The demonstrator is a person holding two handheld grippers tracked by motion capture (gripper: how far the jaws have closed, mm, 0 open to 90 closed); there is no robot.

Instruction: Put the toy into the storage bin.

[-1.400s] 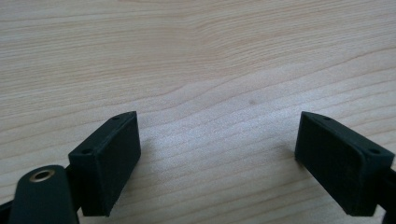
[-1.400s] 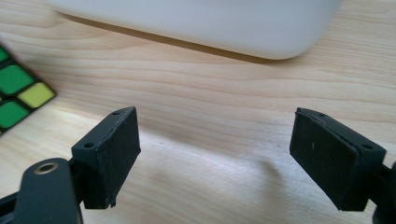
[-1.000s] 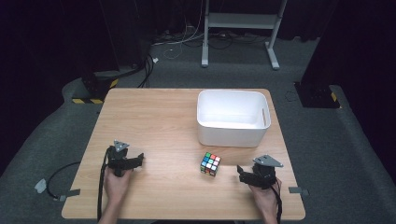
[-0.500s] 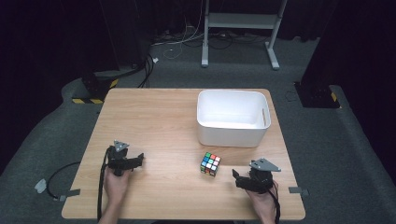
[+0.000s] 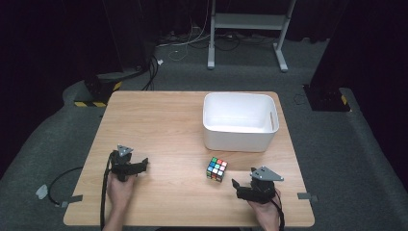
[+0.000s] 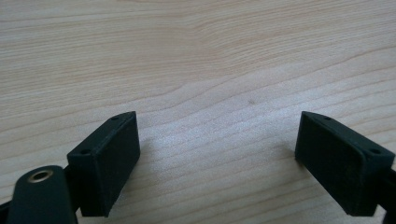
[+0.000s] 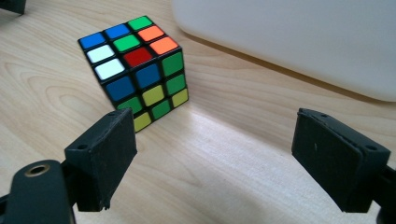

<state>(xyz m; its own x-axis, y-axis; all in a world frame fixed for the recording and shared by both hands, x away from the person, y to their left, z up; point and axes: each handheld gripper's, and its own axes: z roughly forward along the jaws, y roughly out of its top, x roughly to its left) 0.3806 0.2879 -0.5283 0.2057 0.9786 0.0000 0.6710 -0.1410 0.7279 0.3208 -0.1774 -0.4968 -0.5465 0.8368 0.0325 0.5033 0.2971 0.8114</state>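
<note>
One puzzle cube (image 5: 217,169) sits on the wooden surface (image 5: 159,125), just in front of the single white bin (image 5: 239,121) and slightly apart from its near wall. In the right gripper view the cube (image 7: 135,70) stands ahead of the jaws and to their left, not between them, with the bin's wall (image 7: 299,42) rising behind it; three of its faces show, each a grid of nine mixed coloured squares. There are two hand-held grippers, one in each of the person's two hands. The right hand-held gripper (image 5: 236,185) lies near the front edge of the surface, pointing toward the cube from just beside it; its two jaws (image 7: 212,163) stand wide apart with only bare wood between them, gripping nothing. The left hand-held gripper (image 5: 143,163) rests well apart from the cube on the surface's left side, its two jaws (image 6: 217,163) likewise spread wide over plain wood grain, empty. Beyond the surface, two yellow-and-black striped blocks (image 5: 98,91) sit on the grey floor.
</note>
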